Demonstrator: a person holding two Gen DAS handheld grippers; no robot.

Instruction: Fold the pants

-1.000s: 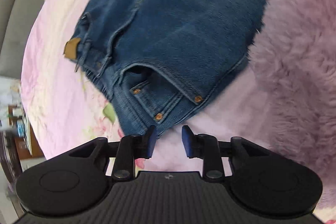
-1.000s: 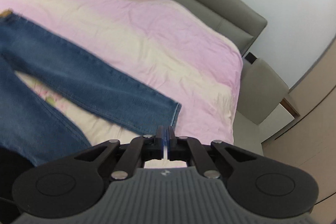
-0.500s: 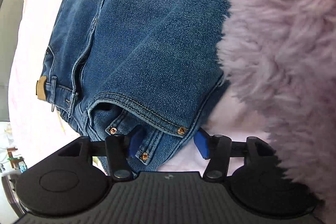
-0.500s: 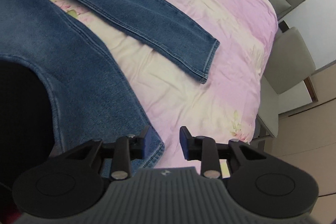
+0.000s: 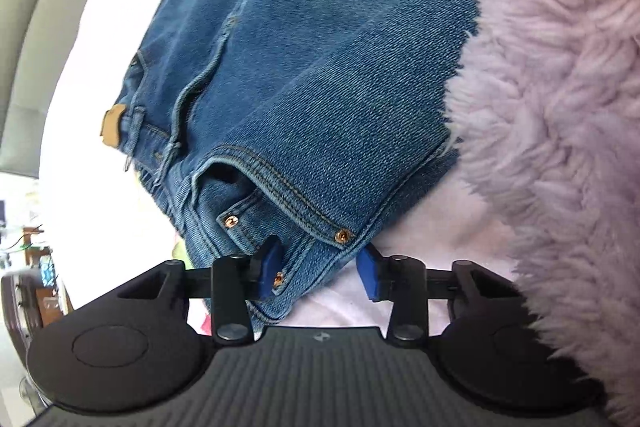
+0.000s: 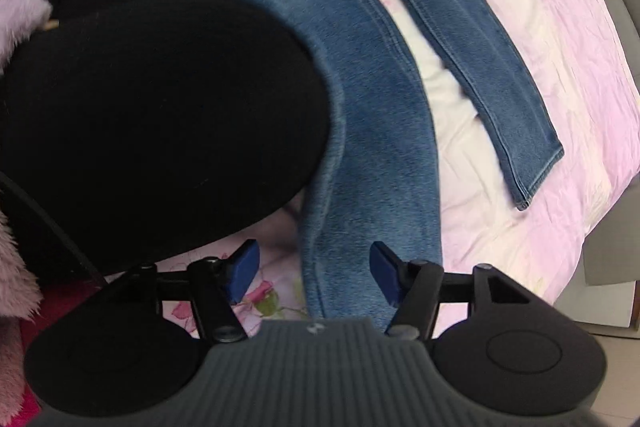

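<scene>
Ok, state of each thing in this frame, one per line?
jeans: flat on the bed, unfolded, legs apart
left gripper: open, jaws either side of the waistband corner
right gripper: open, jaws either side of the near leg's end
bedspread: spread out, lightly creased

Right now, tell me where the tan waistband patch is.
Left wrist view, left side: the patch sits on the jeans waistband, by the belt loop.

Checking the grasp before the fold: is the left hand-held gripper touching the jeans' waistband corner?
Cannot tell. The left wrist view shows the open left hand-held gripper straddling the jeans, contact unclear.
</scene>
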